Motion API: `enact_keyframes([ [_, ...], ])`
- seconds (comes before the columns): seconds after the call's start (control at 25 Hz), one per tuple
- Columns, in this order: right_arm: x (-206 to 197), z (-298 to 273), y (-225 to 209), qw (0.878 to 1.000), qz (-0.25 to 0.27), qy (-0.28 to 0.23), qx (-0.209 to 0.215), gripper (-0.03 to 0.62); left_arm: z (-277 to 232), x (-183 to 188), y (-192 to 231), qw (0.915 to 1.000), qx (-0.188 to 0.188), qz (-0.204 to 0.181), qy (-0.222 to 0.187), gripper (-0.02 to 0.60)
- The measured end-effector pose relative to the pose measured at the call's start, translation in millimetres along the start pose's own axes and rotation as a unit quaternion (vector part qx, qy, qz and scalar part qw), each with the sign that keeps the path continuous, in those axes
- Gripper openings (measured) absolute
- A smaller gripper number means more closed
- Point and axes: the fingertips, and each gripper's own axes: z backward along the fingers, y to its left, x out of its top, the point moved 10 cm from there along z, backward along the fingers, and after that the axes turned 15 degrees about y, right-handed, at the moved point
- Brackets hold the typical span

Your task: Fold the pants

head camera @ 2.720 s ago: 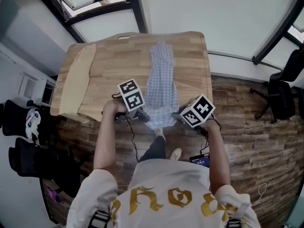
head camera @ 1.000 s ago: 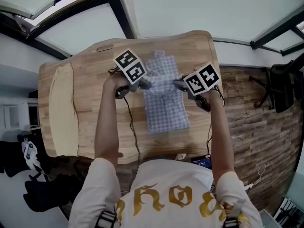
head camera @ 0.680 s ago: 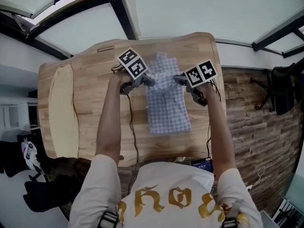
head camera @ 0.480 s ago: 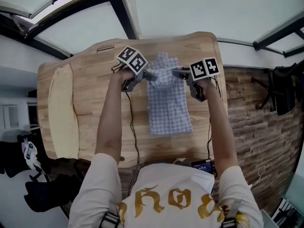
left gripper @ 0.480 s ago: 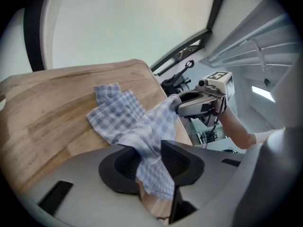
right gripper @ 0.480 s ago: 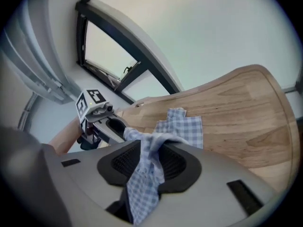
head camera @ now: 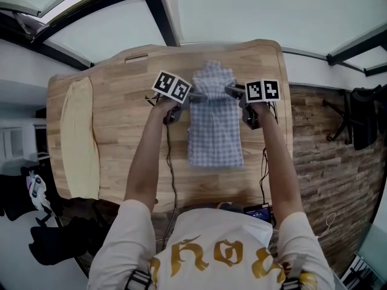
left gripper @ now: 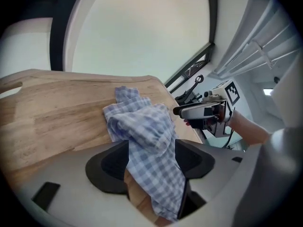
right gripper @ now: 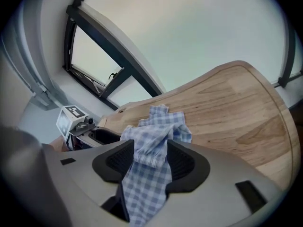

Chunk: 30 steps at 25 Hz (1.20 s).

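I'm looking down on the wooden table (head camera: 121, 132), where the checked pants (head camera: 214, 135) lie folded into a short stack on its right half. My left gripper (head camera: 193, 97) and right gripper (head camera: 233, 90) flank the stack's bunched far end, both with jaws opening and the fabric lying slack between each pair

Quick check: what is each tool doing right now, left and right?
Left tool: jaws opening, checked pants between them, no longer clamped.
Right tool: jaws opening, pants fabric between them, no longer clamped.
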Motion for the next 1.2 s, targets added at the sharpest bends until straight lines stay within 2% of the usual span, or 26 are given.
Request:
enact_keyframes([
  [0.08, -3, 3, 2, 1.0, 0.013, 0.003, -0.005, 0.225, 4, -6, 0, 1.0, 0.009, -0.004, -0.002, 0.318],
  [0.16, -9, 7, 10, 0.999, 0.04, 0.004, -0.023, 0.206, 11, -9, -4, 0.999, 0.04, -0.016, -0.009, 0.318],
  [0.24, -21, 6, 17, 0.999, 0.044, 0.004, -0.025, 0.19, 14, -14, -12, 0.9974, 0.065, -0.03, -0.012, 0.318],
  [0.4, -44, -15, 8, 1.0, -0.016, 0.007, 0.013, 0.184, 3, -22, -26, 0.9973, 0.063, -0.036, -0.007, 0.318],
  [0.52, -48, -23, -1, 0.999, -0.047, -0.01, 0.015, 0.184, -10, -21, -27, 0.9973, 0.064, -0.033, -0.016, 0.309],
  [0.56, -47, -25, -3, 0.999, -0.048, -0.015, 0.008, 0.178, -14, -20, -27, 0.9971, 0.066, -0.029, -0.024, 0.28],
  [0.64, -45, -29, -5, 0.999, -0.049, -0.022, -0.007, 0.119, -20, -19, -25, 0.9957, 0.081, -0.017, -0.042, 0.141],
  [0.72, -43, -31, -6, 0.998, -0.053, -0.024, -0.011, 0.052, -25, -19, -23, 0.9949, 0.089, -0.008, -0.048, 0.128],
  [0.88, -32, -18, -2, 0.998, -0.043, -0.04, 0.0, 0.044, -13, -6, -25, 0.9952, 0.08, -0.02, -0.052, 0.109],
  [1.0, -14, -1, 3, 0.996, -0.034, -0.077, -0.013, 0.044, 11, 17, -25, 0.9941, 0.075, -0.025, -0.073, 0.108],
  [1.12, 2, 12, 13, 0.994, -0.016, -0.108, -0.024, 0.044, 31, 44, -23, 0.9921, 0.051, -0.011, -0.114, 0.109],
  [1.2, 7, 15, 19, 0.993, -0.004, -0.114, -0.025, 0.044, 38, 61, -15, 0.9873, 0.037, 0.014, -0.154, 0.109],
])
